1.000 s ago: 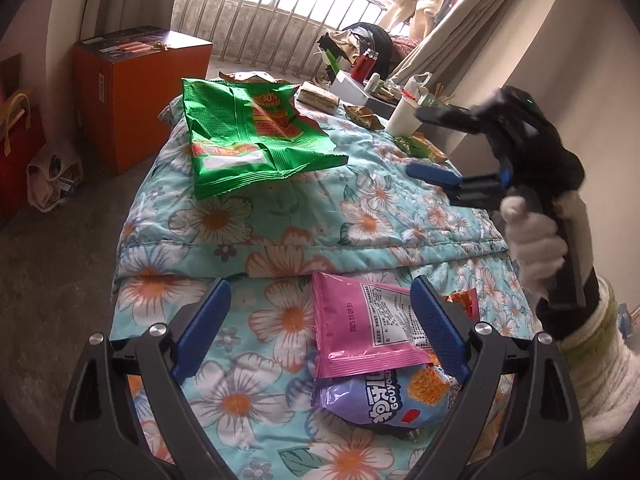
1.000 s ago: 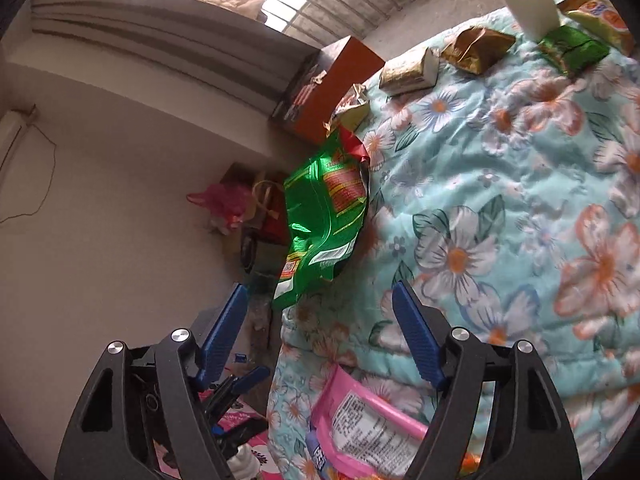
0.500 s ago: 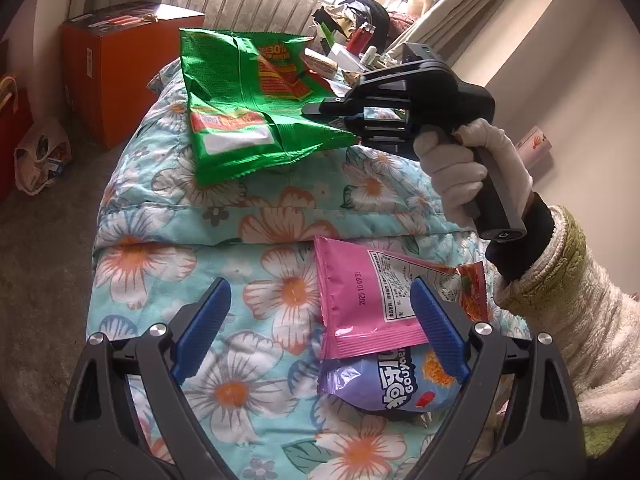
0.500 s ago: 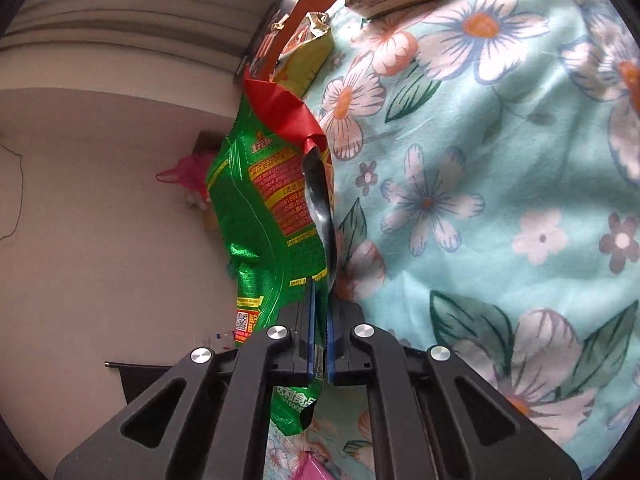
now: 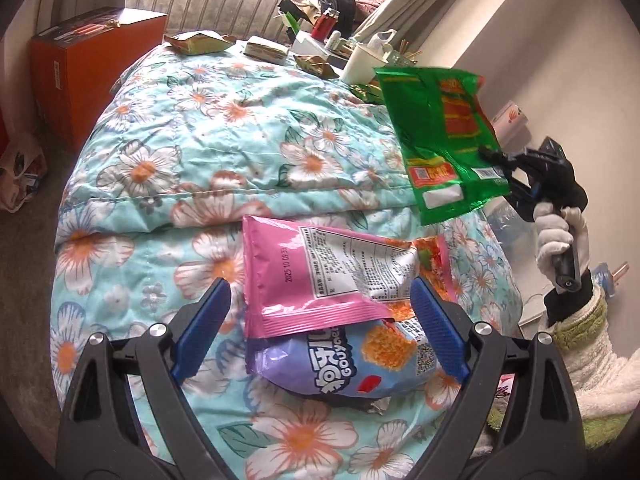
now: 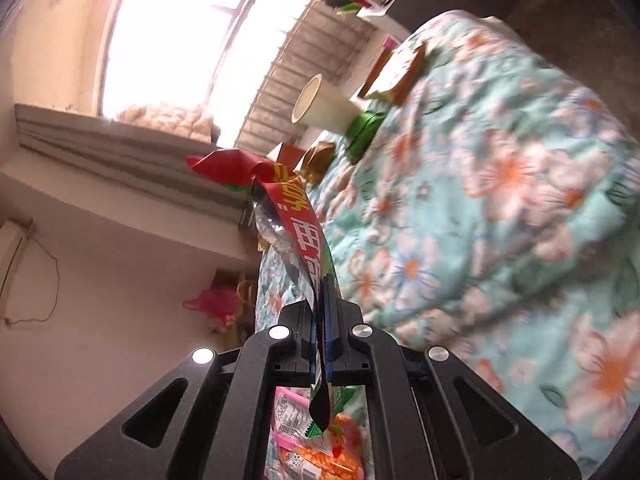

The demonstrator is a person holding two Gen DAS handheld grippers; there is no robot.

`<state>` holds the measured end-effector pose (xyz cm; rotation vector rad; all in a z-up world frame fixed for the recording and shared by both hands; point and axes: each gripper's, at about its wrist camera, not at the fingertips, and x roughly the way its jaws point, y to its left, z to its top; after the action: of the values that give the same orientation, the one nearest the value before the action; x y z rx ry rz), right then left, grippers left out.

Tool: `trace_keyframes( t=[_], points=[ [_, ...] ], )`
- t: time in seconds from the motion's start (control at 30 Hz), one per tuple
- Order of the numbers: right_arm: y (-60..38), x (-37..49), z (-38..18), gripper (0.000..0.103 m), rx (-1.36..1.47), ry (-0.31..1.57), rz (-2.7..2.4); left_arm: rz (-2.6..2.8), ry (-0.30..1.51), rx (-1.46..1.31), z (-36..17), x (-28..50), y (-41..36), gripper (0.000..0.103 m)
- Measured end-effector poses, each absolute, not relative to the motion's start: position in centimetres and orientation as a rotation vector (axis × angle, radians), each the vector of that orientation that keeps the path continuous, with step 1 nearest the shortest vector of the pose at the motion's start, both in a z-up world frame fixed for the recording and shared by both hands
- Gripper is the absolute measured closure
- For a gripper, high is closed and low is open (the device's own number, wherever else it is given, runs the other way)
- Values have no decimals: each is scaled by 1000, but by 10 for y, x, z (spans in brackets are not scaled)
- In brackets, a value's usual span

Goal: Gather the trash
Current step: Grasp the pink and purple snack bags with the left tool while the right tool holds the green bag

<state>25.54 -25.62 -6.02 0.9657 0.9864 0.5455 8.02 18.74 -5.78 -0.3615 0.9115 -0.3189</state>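
A green snack bag [image 5: 440,136] hangs in the air over the right side of the floral quilt [image 5: 240,140], pinched at its edge by my right gripper [image 5: 490,158]. In the right wrist view the same green snack bag [image 6: 298,224] runs between the shut blue pads, with my right gripper [image 6: 320,300] clamped on it. My left gripper [image 5: 320,312] stands open low over the quilt, its fingers either side of a pink packet [image 5: 316,280] lying on a purple snack bag [image 5: 344,360], touching neither.
Gold wrappers [image 5: 200,42], a wrapped bar [image 5: 266,49], a white paper cup [image 5: 362,64] and clutter sit at the quilt's far end. An orange box [image 5: 80,64] stands on the floor left. A gloved hand [image 5: 560,236] holds the right gripper near the right wall.
My right gripper shut on the green bag where it lay on the far quilt, then lifted and carried it right. The left gripper edged closer to the pink packet.
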Motion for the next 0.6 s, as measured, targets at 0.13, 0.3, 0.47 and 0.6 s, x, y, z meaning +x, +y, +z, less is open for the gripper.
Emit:
trace_keyframes(
  t=[0.13,0.3,0.47,0.6],
  points=[
    [-299,209,-85,100,1062,945,459,-435,962,-379,-53,68,172,16],
    [-312,170,-114,100,1161,901,423,-616,1091,-475,-65,37,147,16],
    [-291,165,-131,100,1176,919,403,-603,1154,-648,-99,27,131,16],
    [-296,155,-131,100,1177,908,392,-575,1097,-784,-108,38,136,17]
  ],
)
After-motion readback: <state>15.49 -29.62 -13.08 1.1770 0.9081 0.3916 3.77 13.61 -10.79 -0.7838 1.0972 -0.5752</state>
